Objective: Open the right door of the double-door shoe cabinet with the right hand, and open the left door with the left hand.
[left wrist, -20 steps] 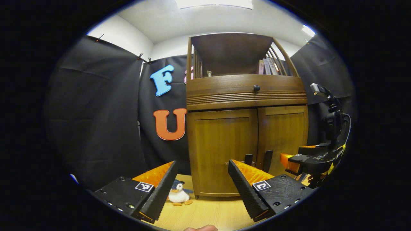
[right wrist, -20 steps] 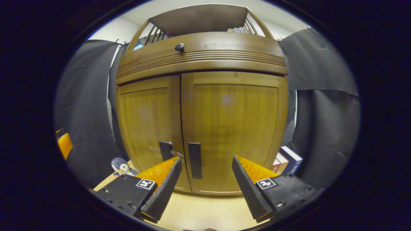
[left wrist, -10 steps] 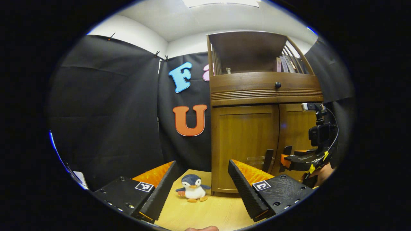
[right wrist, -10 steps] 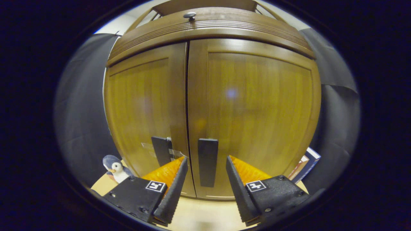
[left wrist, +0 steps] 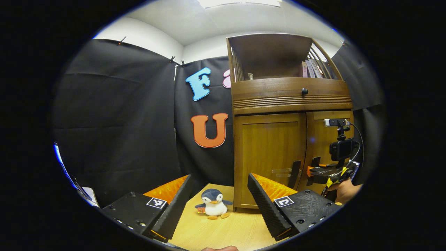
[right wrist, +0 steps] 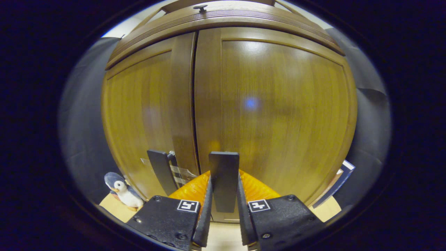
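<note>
A recording booth: black cloth walls [left wrist: 115, 118] around a wooden shoe cabinet [left wrist: 271, 153].

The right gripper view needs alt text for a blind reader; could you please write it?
The right tool is shut on the dark flat handle of the closed right wooden cabinet door. A small plush penguin sits lower left.

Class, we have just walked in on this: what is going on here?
A person is working a two-door shoe cabinet with a gripper in each hand. The right gripper has its fingers closed on the right door's handle, but both doors sit shut. The left gripper is open and held off from the cabinet, with the left door's handle untouched. A toy penguin sits on the tabletop beside the cabinet.
</note>
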A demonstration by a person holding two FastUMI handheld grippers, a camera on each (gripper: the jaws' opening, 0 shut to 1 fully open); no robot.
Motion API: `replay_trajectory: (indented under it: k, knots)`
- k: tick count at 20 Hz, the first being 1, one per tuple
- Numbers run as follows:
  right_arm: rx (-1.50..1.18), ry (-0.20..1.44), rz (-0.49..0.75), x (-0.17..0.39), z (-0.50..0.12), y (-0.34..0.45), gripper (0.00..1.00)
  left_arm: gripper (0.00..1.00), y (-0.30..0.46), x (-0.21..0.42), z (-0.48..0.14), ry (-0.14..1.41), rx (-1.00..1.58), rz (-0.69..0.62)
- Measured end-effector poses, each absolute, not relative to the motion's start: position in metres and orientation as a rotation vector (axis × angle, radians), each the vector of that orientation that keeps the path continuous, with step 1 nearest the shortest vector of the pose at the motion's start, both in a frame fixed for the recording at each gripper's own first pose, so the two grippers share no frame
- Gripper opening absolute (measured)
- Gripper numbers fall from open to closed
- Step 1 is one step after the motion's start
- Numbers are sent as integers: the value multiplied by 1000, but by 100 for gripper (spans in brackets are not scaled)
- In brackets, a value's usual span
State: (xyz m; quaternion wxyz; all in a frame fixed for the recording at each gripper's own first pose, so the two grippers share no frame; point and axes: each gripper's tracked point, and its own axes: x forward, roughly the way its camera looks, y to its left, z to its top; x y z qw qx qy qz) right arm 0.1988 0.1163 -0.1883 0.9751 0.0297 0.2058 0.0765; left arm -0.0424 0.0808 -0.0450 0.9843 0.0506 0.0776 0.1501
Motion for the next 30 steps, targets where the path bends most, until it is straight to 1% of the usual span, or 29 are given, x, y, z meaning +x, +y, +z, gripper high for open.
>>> replay_trajectory:
  k: [3,8,14,23,30]
  knots:
    - [85,404,155,196,-186,115,36,96,83,-43,-50,185,139,285]
    - [94,402,185,185,-184,113,29,96,81,-43,-48,188,129,266]
    - [77,387,211,156,-180,105,29,96,65,-37,-56,204,96,225]
    - [96,401,286,110,-174,85,28,96,53,-39,-63,218,66,214]
    - [126,405,290,77,-170,62,28,96,36,-39,-71,243,31,201]
